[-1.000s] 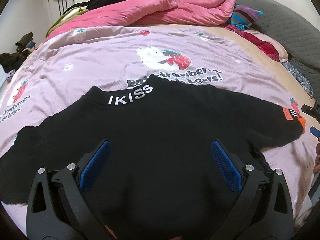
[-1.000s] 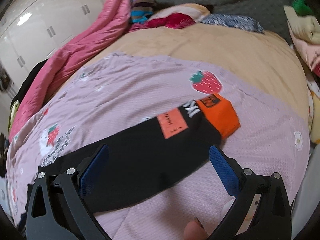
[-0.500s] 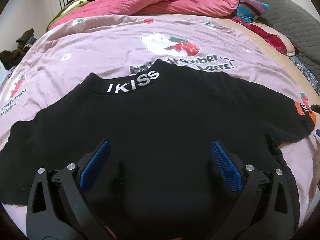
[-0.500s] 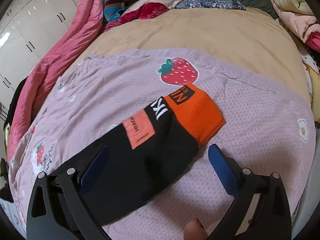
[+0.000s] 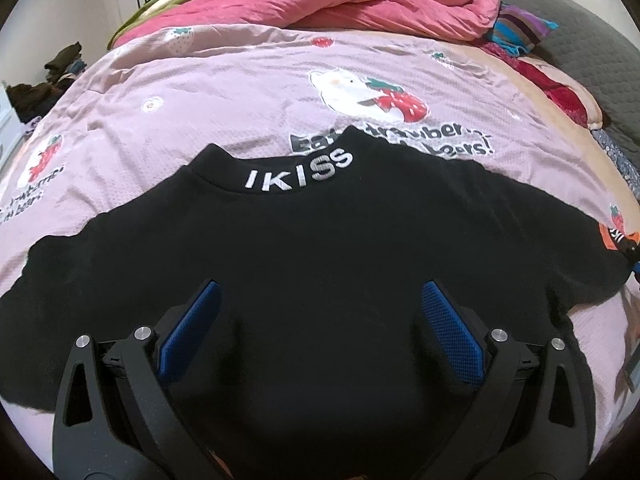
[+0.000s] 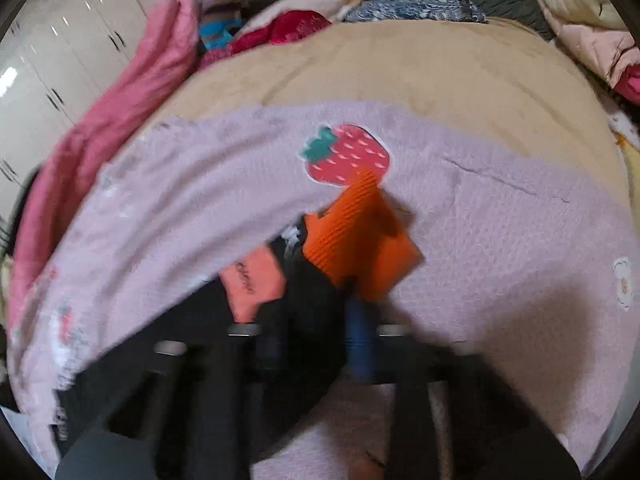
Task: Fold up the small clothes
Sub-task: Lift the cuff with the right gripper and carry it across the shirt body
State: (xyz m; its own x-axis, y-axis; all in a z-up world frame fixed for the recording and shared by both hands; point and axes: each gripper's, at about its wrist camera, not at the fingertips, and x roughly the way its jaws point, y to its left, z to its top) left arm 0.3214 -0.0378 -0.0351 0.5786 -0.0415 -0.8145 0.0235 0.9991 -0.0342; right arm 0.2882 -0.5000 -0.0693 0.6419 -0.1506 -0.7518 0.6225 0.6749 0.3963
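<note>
A black sweater (image 5: pixel 320 264), its collar lettered "IKISS", lies spread flat on a bed (image 5: pixel 248 92) covered by a lilac strawberry-print sheet, both sleeves stretched out to the sides. The right hand-held gripper (image 6: pixel 320 320) is closing on the right sleeve just behind its orange cuff (image 6: pixel 360 240), black fabric bunched between the blurred jaws. The left hand-held gripper (image 5: pixel 320 316) hangs released over the lower body of the sweater, its blue pads wide apart and gripping nothing. A pink quilt (image 5: pixel 360 0) is heaped at the far side of the bed. The first fold appears to be starting: the next move likely calls for carrying the pinched sleeve across the chest while the cloth beneath stays flat.
</note>
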